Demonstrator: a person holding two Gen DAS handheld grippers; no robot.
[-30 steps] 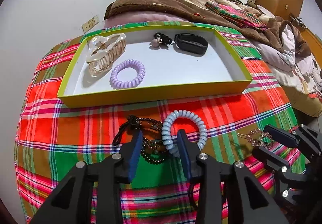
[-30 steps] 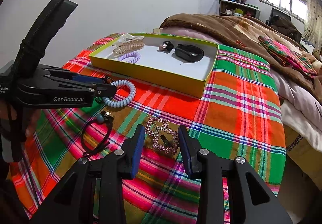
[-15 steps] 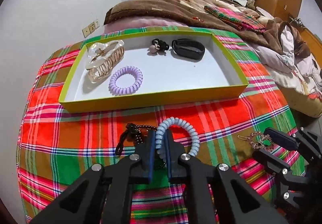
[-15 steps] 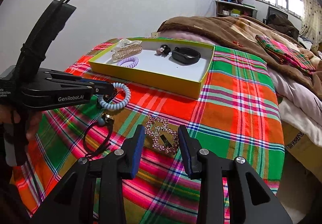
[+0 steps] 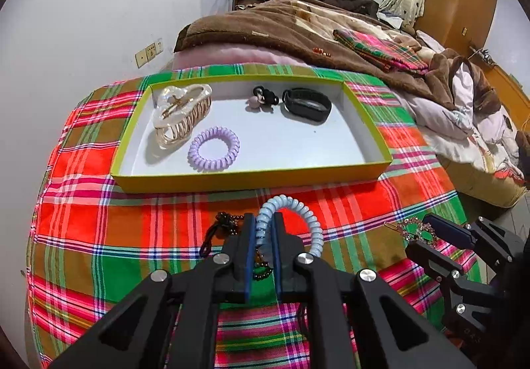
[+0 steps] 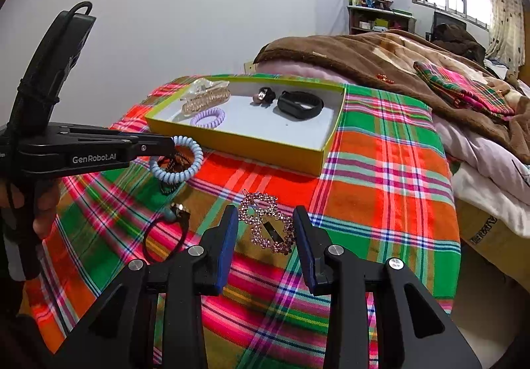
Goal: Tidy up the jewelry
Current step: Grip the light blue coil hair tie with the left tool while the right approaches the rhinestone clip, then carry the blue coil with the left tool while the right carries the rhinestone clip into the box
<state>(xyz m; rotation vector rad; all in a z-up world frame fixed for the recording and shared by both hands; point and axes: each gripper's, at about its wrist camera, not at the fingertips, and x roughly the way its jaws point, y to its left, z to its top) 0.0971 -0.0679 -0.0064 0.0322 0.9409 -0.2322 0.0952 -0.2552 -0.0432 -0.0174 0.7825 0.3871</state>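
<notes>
Beside the tray (image 5: 251,181) holding four pieces, left gripper (image 5: 264,229) clamps one blue coil tie (image 5: 299,219)

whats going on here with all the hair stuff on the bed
A person is sorting hair accessories and jewelry into a yellow tray on a plaid cloth. The left gripper has its jaws shut on a pale blue coil hair tie, lifted just in front of the tray. The right gripper is open, jaws on either side of a rhinestone clip lying on the cloth. A claw clip, a purple coil tie and a black band are in the tray.
</notes>
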